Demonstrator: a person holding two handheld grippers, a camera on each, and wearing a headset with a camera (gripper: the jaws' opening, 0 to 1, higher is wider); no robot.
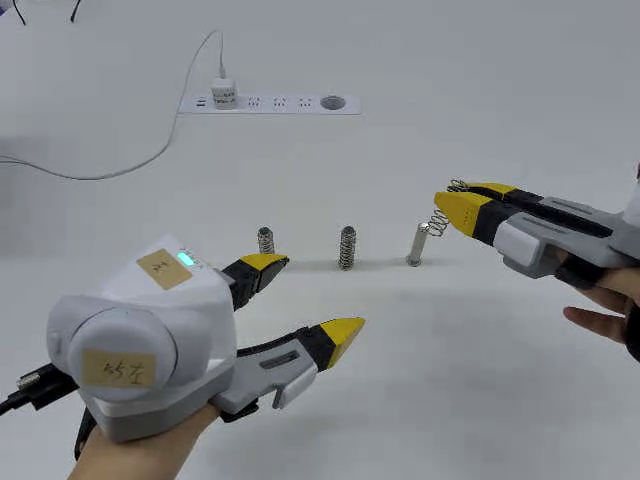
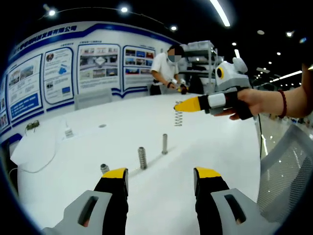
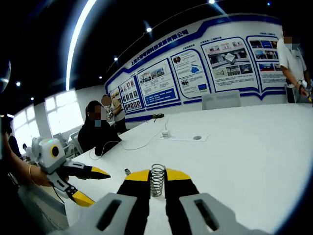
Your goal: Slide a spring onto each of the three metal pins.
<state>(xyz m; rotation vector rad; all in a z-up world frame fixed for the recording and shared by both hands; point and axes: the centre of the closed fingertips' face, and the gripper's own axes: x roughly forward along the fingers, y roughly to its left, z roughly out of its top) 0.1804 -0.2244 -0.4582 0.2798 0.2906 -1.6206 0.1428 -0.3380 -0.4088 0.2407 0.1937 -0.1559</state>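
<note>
Three metal pins stand in a row on the white table. The left pin [image 1: 265, 240] and the middle pin [image 1: 347, 247] each carry a spring. The right pin [image 1: 416, 245] is bare. My right gripper [image 1: 452, 196] is shut on a loose spring [image 1: 437, 222], held slightly tilted just above and right of the bare pin's top. In the right gripper view that spring [image 3: 157, 180] stands upright between the yellow jaws. My left gripper [image 1: 305, 297] is open with nothing in it, in front of the left and middle pins. The left gripper view shows the bare pin [image 2: 165, 144] and the hanging spring [image 2: 178, 116].
A white power strip [image 1: 270, 103] with a plugged-in charger [image 1: 223, 93] and trailing cable lies at the back of the table. A mesh chair [image 2: 288, 181] stands at the table's right side. People [image 3: 98, 129] sit and stand beyond the table.
</note>
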